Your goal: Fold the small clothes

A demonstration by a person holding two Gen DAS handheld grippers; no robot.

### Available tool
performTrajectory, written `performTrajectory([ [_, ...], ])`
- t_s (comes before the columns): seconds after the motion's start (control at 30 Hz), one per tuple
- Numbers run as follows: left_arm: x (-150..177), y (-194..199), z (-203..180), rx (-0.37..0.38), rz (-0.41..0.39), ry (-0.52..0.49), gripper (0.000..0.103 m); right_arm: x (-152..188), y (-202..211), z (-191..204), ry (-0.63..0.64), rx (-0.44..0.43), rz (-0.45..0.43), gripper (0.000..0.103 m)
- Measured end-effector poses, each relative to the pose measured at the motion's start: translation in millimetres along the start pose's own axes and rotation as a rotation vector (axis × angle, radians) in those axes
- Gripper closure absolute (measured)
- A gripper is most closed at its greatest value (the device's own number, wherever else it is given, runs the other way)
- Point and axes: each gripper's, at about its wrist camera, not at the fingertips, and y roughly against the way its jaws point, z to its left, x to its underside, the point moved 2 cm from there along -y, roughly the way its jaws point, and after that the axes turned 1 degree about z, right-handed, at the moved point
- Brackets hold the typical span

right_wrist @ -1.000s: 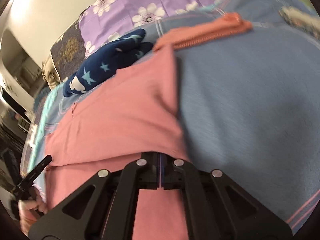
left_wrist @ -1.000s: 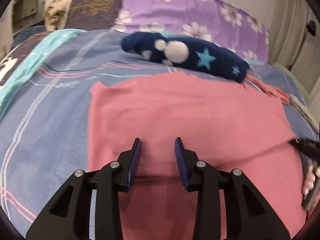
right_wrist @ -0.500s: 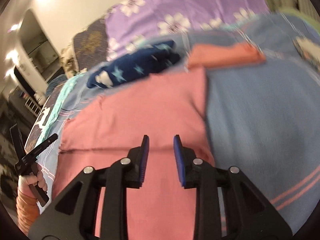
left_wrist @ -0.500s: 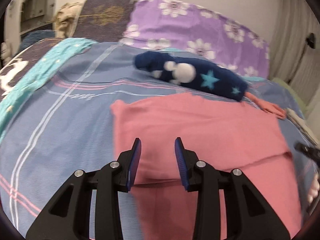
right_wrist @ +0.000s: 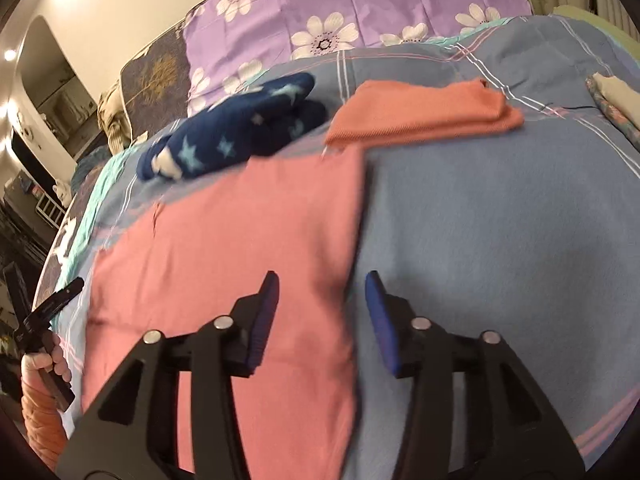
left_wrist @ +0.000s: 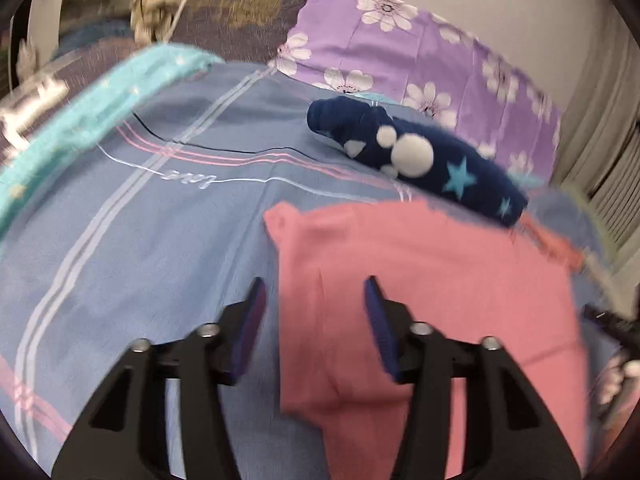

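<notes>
A pink garment (left_wrist: pixel 432 280) lies folded flat on the blue striped bedsheet (left_wrist: pixel 140 240); it also shows in the right wrist view (right_wrist: pixel 240 256). My left gripper (left_wrist: pixel 314 304) is open and empty, straddling the garment's left edge just above it. My right gripper (right_wrist: pixel 322 300) is open and empty, straddling the garment's right edge. The left gripper shows at the far left of the right wrist view (right_wrist: pixel 44 312), held in a hand.
A navy star-patterned garment (left_wrist: pixel 416 160) lies rolled behind the pink one. A folded orange cloth (right_wrist: pixel 424 114) lies at the back right. A purple floral pillow (right_wrist: pixel 352 4) stands at the head. Folded items (right_wrist: pixel 616 96) sit at the right edge.
My right gripper let go of the pink garment and opened wide. Both grippers drew back and apart toward the garment's side edges. My left gripper opened wider.
</notes>
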Motion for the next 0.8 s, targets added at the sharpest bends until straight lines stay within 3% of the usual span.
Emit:
performTrajectory([
  [0.07,-13,-18,9,0.013,0.047,0.058,0.047,-19,-17,-17,-0.086,-0.012,0.041,0.052],
  [0.2,-30,-55,20,0.042,0.116,0.140,0.048,-46,-42,-27,-0.175,-0.095,0.029,0.046],
  [0.23,-33,-63,21,0.062,0.123,0.158,0.052,-52,-49,-24,-0.179,-0.122,0.029,0.046],
  [0.27,-36,-67,19,0.081,0.121,0.166,0.082,-54,-52,-22,-0.176,-0.130,0.030,0.052],
  [0.3,-39,-70,18,0.108,0.119,0.173,0.097,-56,-56,-17,-0.162,-0.130,0.037,0.086],
  [0.33,-44,-70,14,0.141,0.103,0.182,0.097,-60,-57,-9,-0.129,-0.102,0.042,0.099],
  [0.47,-54,-42,-4,0.187,-0.055,0.062,0.097,-61,-30,0,-0.045,-0.049,-0.085,0.099],
  [0.53,-53,-49,-1,0.134,-0.044,0.028,0.097,-58,-47,-6,-0.012,0.033,-0.024,0.097],
  [0.57,-49,-57,2,0.113,-0.013,0.022,0.096,-55,-54,-10,-0.020,0.051,0.009,0.088],
  [0.6,-47,-62,5,0.104,0.010,0.019,0.096,-52,-57,-15,-0.043,0.040,0.016,0.087],
  [0.7,-37,-60,13,0.044,0.017,-0.006,0.088,-41,-37,-22,-0.073,-0.008,-0.030,0.079],
  [0.73,-35,-54,16,0.037,0.011,-0.005,0.084,-35,-27,-21,-0.050,-0.003,-0.045,0.074],
  [0.8,-31,-36,20,0.041,-0.009,-0.012,0.081,-22,-8,-17,0.009,0.010,-0.065,0.074],
])
